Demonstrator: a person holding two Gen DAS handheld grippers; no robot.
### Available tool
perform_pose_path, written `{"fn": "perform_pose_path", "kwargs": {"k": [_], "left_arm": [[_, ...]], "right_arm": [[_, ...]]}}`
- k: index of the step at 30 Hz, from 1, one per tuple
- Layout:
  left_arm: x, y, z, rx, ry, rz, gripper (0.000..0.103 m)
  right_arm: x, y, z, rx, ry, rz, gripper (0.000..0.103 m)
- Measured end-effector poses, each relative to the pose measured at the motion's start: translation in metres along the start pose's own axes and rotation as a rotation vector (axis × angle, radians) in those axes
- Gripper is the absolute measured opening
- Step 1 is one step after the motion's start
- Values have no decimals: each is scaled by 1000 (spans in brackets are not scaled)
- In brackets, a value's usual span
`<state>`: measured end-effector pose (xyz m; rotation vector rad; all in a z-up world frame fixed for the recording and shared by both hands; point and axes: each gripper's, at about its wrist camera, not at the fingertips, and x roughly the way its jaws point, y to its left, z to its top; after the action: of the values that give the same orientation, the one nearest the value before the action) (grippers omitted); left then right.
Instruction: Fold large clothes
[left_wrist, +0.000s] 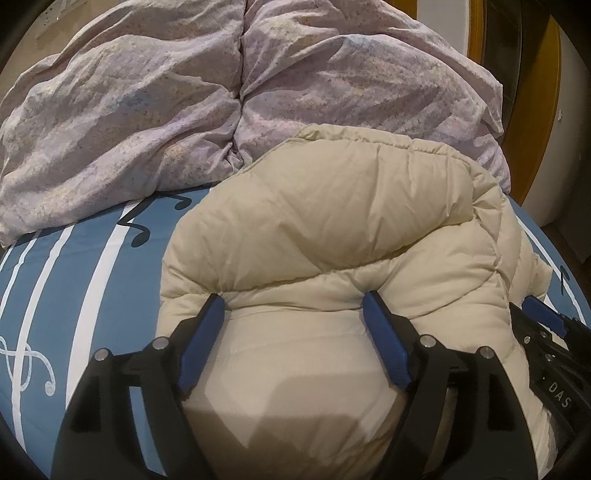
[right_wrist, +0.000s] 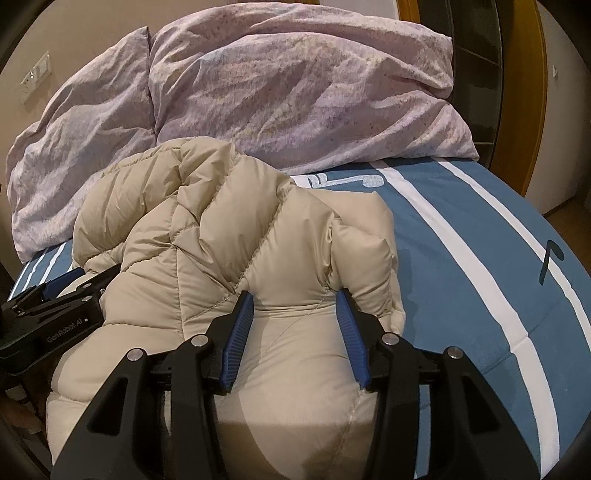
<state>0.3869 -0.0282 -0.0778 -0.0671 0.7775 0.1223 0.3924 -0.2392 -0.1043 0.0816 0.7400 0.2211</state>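
Beige jacket (left_wrist: 332, 229) lies bunched on the blue striped sheet (left_wrist: 92, 280), in front of the lilac pillows (left_wrist: 147, 92). Left gripper (left_wrist: 293, 306) stands wide, its pads dented into the padding. Right gripper (right_wrist: 295, 299) stands half open, pinching a padded fold.

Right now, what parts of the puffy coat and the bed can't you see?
- Puffy coat: its near end runs off the bottom edge in both wrist views, behind the left claw and right claw.
- Its sleeves and zip: folded out of sight.
- Bed sheet: hidden under the coat and pillows.
- Wall switch: too small to read.
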Motion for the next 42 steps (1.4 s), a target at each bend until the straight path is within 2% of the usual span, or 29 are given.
{"fn": "perform_pose_path", "kwargs": {"k": [12,42], "left_arm": [[1,1,-2,-15,-11,11,84],[2,2,-2,-21,-14,26,88]], "right_arm": [[0,-3,-1,13,-14,24,53],[0,-4,-2,26,-18,37,56]]}}
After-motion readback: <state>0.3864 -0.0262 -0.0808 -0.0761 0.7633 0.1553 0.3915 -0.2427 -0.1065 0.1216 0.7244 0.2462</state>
